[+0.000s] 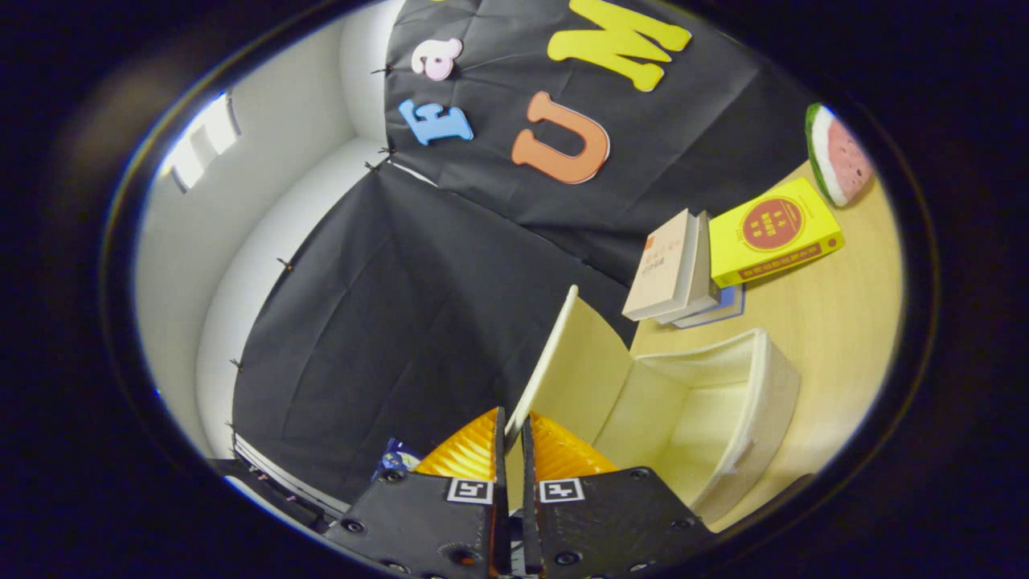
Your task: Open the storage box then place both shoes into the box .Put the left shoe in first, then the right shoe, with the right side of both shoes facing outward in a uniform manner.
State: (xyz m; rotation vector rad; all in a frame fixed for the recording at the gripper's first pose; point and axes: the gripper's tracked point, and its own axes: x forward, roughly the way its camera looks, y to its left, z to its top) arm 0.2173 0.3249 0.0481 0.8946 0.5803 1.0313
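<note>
A cream storage box (723, 410) stands open on the wooden table (844, 322), and its inside looks empty. Its lid (571, 362) is swung up, away from the box body. The lid's free edge runs down between my fingers. My gripper (513, 420) is shut on that lid edge, with only a thin gap between the fingertips. Just left of the fingers peeks a small blue thing (394, 461); I cannot tell what it is.
Beyond the box lie two beige books (671, 269) on a bluish one, with a yellow book (772, 233) beside them. A toy watermelon slice (838, 157) sits farther back. The black cloth wall (402, 322) rises close behind the lid.
</note>
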